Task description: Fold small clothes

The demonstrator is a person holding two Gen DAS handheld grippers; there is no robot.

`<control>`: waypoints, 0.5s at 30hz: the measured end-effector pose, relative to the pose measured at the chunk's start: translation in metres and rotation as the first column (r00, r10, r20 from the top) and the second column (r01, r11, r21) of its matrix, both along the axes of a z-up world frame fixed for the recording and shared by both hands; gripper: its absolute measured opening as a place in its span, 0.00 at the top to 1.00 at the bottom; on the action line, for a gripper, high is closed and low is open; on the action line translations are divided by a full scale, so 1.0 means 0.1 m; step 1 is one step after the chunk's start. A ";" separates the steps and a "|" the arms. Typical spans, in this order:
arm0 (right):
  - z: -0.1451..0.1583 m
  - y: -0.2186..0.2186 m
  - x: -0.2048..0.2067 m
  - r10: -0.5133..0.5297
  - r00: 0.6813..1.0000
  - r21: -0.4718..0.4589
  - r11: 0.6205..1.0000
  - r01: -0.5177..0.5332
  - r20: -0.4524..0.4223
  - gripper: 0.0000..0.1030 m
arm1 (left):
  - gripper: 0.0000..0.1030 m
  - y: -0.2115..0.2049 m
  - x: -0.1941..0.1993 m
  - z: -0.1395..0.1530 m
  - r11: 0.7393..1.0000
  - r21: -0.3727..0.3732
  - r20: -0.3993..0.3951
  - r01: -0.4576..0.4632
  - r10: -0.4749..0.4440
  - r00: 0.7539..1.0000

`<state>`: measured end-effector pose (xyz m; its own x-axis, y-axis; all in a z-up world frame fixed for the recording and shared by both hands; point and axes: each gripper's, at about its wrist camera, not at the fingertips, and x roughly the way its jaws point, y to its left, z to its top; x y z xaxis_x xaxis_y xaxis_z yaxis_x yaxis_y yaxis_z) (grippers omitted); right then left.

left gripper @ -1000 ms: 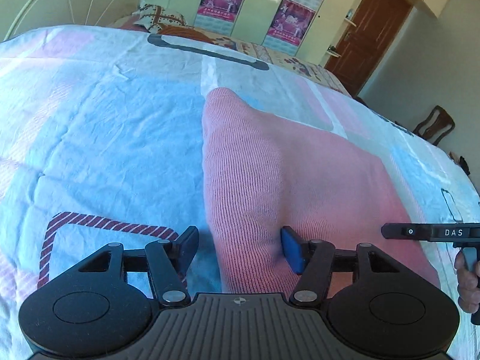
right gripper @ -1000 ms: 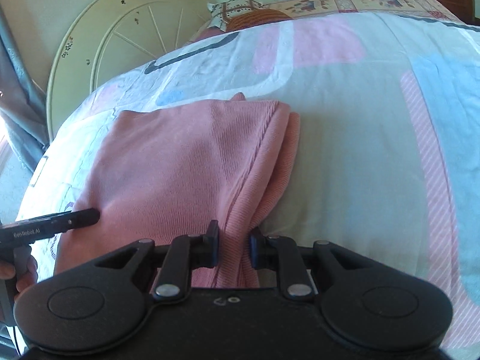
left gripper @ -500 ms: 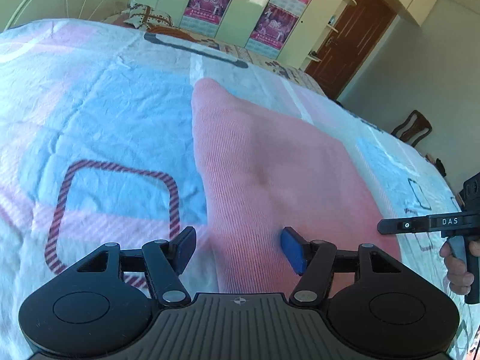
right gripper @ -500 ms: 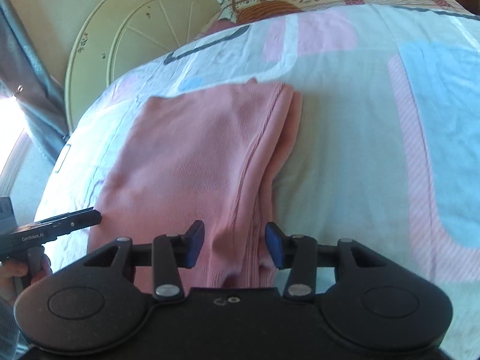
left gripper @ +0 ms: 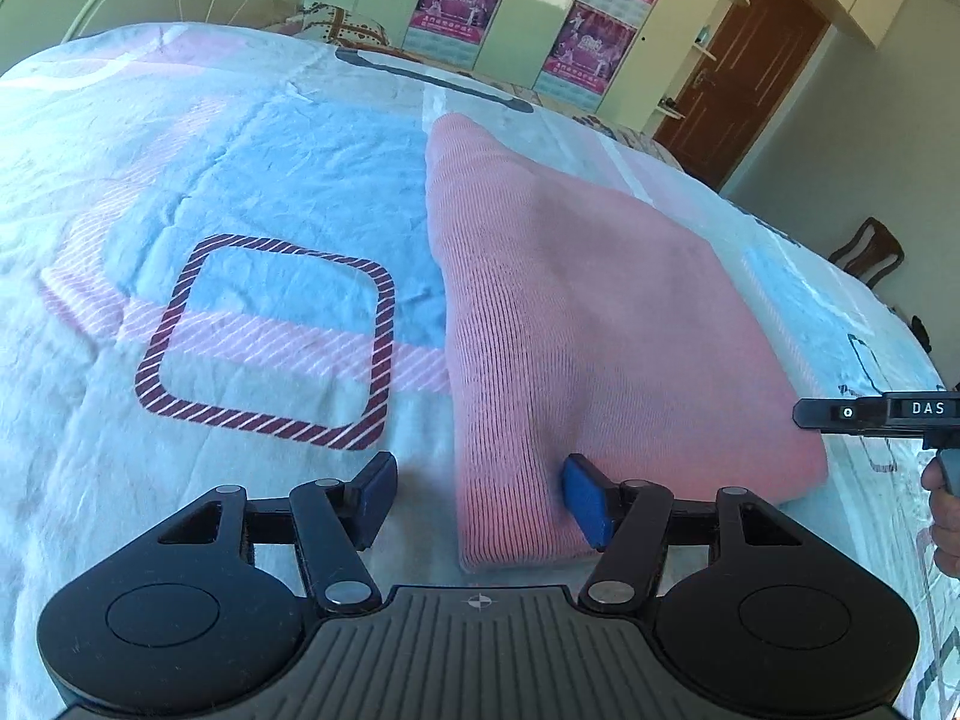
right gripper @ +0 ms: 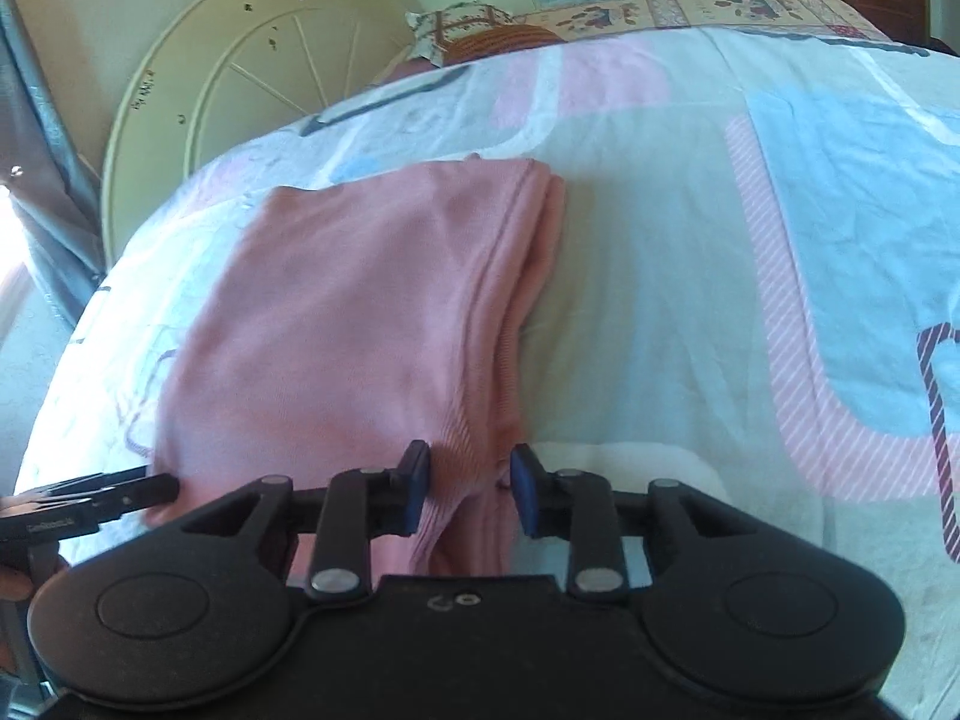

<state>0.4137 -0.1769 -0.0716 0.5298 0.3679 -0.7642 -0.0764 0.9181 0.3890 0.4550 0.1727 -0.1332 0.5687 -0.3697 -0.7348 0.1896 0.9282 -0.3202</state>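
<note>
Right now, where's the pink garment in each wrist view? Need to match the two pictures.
Left wrist: pink garment fills centre to right, its near corner between the left gripper fingers.
Right wrist: it lies centre-left, its near edge bunched between the right gripper fingers, jaws closing.
Shared landmark: patterned pillow at the bed's head.

Pink ribbed garment (left gripper: pixel 588 312), pastel blue-pink bedsheet (left gripper: pixel 180 180), maroon-striped square (left gripper: pixel 270 342)

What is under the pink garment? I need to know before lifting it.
The pink garment lies folded on the patterned bedsheet; its own lower layers show at the edge. Anything else beneath is covered.
</note>
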 end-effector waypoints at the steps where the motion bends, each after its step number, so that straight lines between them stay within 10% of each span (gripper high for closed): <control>1: 0.02 0.02 -0.04 0.011 1.000 0.007 1.000 -0.011 -0.001 0.73 | 0.40 0.00 -0.04 0.00 1.000 0.013 -0.009 -0.006 0.006 1.000; 15: -0.25 0.09 -0.22 -0.012 1.000 -0.071 0.997 0.010 -0.027 0.79 | 0.40 -0.21 -0.14 -0.03 0.988 0.148 0.004 -0.034 0.034 0.999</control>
<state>0.3917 -0.1679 -0.0968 0.5120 0.3067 -0.8024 -0.0561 0.9440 0.3251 0.4408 0.1517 -0.1364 0.5805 -0.2374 -0.7789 0.1574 0.9712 -0.1787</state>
